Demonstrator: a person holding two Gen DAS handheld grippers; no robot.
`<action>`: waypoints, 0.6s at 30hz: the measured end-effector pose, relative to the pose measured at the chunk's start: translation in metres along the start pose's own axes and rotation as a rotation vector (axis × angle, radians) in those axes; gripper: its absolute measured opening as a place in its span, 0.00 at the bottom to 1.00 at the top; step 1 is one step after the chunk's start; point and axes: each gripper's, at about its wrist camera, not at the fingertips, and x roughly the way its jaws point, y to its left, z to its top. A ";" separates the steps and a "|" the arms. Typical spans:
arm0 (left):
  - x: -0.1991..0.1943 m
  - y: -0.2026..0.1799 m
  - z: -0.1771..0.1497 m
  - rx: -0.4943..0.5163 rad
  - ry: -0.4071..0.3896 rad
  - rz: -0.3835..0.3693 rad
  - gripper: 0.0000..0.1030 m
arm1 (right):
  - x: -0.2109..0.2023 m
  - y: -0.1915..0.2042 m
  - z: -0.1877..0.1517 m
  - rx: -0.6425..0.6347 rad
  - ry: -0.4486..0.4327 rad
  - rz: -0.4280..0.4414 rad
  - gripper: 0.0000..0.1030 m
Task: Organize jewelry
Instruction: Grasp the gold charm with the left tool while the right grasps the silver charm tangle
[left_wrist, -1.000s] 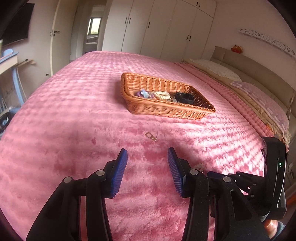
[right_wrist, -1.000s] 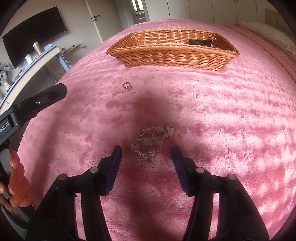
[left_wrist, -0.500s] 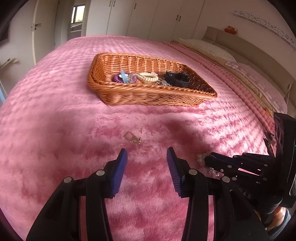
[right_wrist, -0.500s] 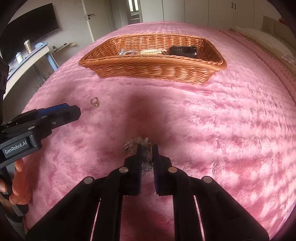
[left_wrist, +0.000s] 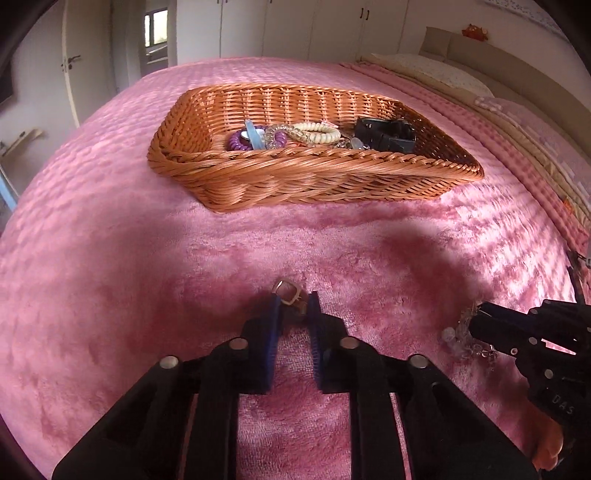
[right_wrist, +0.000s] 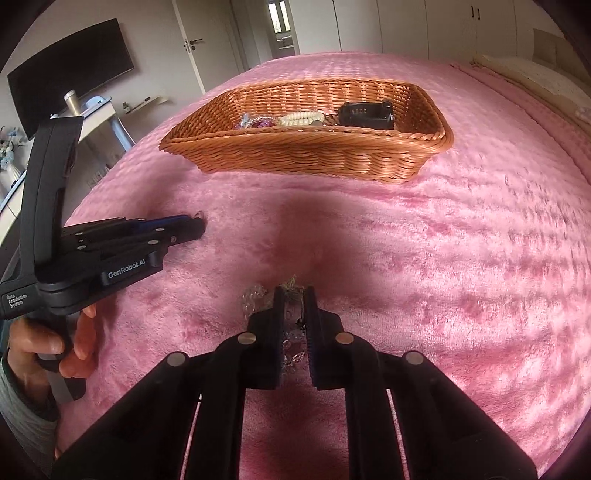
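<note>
Left tool around ring, loop toward basket

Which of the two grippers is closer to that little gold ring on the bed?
Left. The left gripper is closed around the ring; the right gripper is off to its right, pinching the crystal bracelet.

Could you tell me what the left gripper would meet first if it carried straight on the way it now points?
Probably the wicker basket's near wall: the left gripper, closed on the small ring, points across bare pink blanket toward it.
</note>
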 end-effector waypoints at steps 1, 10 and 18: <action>-0.001 0.001 -0.001 -0.001 -0.004 -0.005 0.09 | 0.000 0.002 -0.001 -0.007 0.004 0.007 0.09; -0.011 0.003 -0.007 -0.003 -0.038 -0.026 0.09 | -0.021 0.002 -0.017 -0.031 -0.028 0.019 0.53; -0.023 0.002 -0.013 0.007 -0.073 -0.073 0.09 | 0.005 0.011 -0.005 -0.040 0.041 -0.009 0.47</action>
